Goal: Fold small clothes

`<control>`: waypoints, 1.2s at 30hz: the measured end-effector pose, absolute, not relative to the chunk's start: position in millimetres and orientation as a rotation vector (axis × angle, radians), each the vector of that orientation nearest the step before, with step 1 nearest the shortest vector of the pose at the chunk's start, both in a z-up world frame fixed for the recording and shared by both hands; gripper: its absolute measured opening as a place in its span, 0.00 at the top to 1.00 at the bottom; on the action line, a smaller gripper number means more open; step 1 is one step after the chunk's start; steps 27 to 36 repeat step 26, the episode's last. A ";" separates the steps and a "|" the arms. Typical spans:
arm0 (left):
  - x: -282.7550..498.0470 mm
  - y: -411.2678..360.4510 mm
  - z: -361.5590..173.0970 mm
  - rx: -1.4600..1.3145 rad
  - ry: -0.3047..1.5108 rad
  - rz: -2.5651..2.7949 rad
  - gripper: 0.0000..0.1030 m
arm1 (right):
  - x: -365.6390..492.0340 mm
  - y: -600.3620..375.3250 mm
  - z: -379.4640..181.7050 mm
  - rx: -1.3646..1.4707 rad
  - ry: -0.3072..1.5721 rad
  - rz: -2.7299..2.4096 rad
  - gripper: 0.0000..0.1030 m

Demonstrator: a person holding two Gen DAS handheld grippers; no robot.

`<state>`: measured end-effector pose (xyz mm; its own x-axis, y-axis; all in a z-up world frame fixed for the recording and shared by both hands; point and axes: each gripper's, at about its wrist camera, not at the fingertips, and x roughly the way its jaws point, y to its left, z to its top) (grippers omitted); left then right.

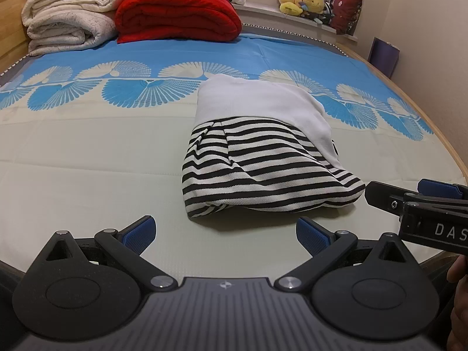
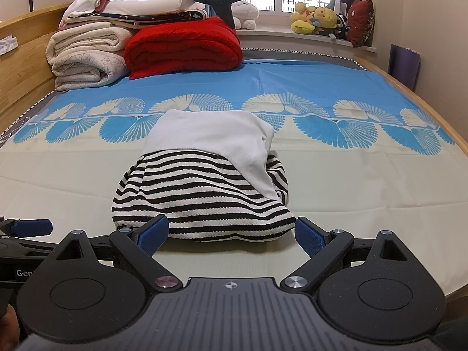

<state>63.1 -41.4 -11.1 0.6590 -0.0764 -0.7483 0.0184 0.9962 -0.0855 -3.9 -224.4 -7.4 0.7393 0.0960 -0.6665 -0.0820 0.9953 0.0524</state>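
A small garment [image 1: 257,158], white on top and black-and-white striped below, lies folded into a compact bundle on the bed sheet [image 1: 87,161]; it also shows in the right wrist view [image 2: 204,181]. My left gripper [image 1: 225,234] is open and empty, just in front of the bundle's near edge. My right gripper [image 2: 232,235] is open and empty, its blue pads [image 2: 310,238] either side of the bundle's near edge, not closed on it. The right gripper shows from the side at the left view's right edge [image 1: 409,204].
Folded cream blankets [image 2: 87,55] and a red quilt [image 2: 184,46] are stacked at the bed's far left. Plush toys [image 2: 316,19] sit on the window sill. The wooden bed frame [image 2: 438,117] runs along the right. A purple bag [image 2: 405,64] leans on the wall.
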 end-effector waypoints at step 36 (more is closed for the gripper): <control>64.6 -40.4 -10.8 -0.075 0.847 -0.054 0.01 | -3.1 -223.4 -7.8 0.018 0.734 0.101 0.09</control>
